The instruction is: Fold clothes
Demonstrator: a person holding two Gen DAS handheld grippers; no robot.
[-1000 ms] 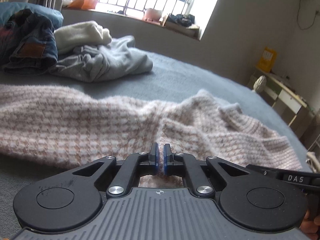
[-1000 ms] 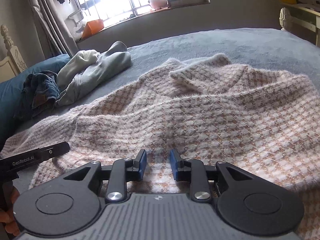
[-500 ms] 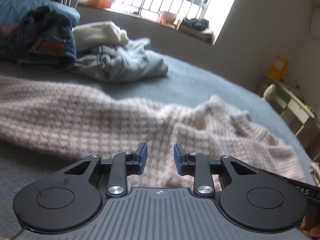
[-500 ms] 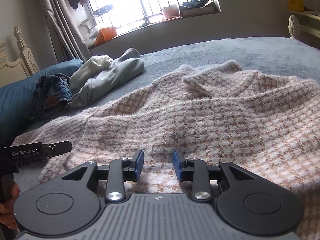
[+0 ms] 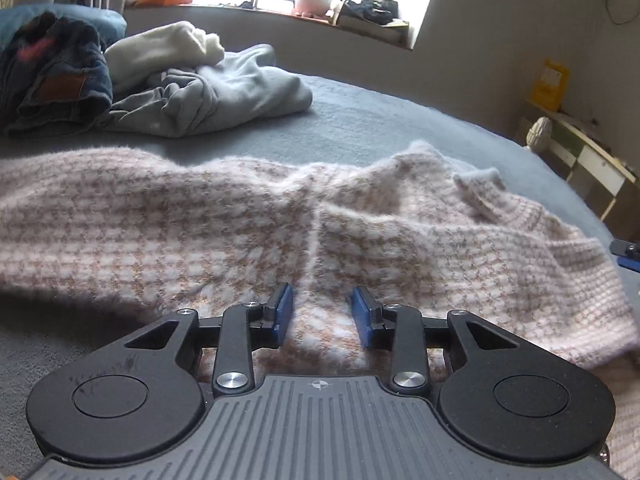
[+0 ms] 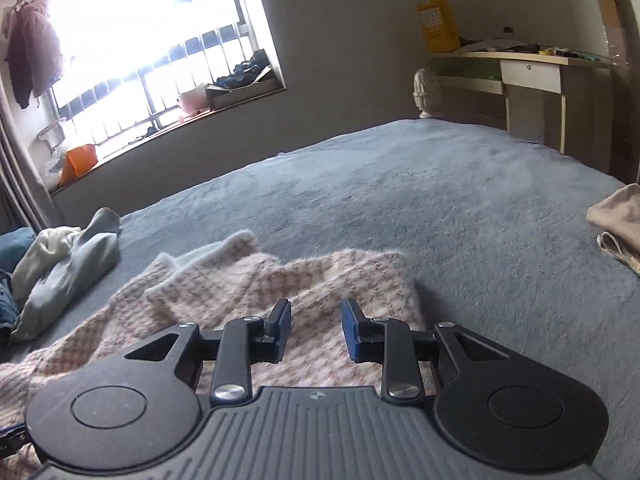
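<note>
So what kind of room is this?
Most likely a bedroom: a wide bed with a grey cover, a barred window and a small desk by the wall. Clothes lie on the bed.

Sweater (image 5: 248, 224), pink-and-tan houndstooth knit, fuzzy: spread rumpled and unfolded, lying directly ahead of and beneath the left gripper (image 5: 322, 312), collar ahead-right.

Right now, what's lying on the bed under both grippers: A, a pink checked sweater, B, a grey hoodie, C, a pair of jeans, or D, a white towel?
A: the pink checked sweater is spread on the bed beneath the left gripper and the right gripper; the other clothes are piled farther back.
</note>
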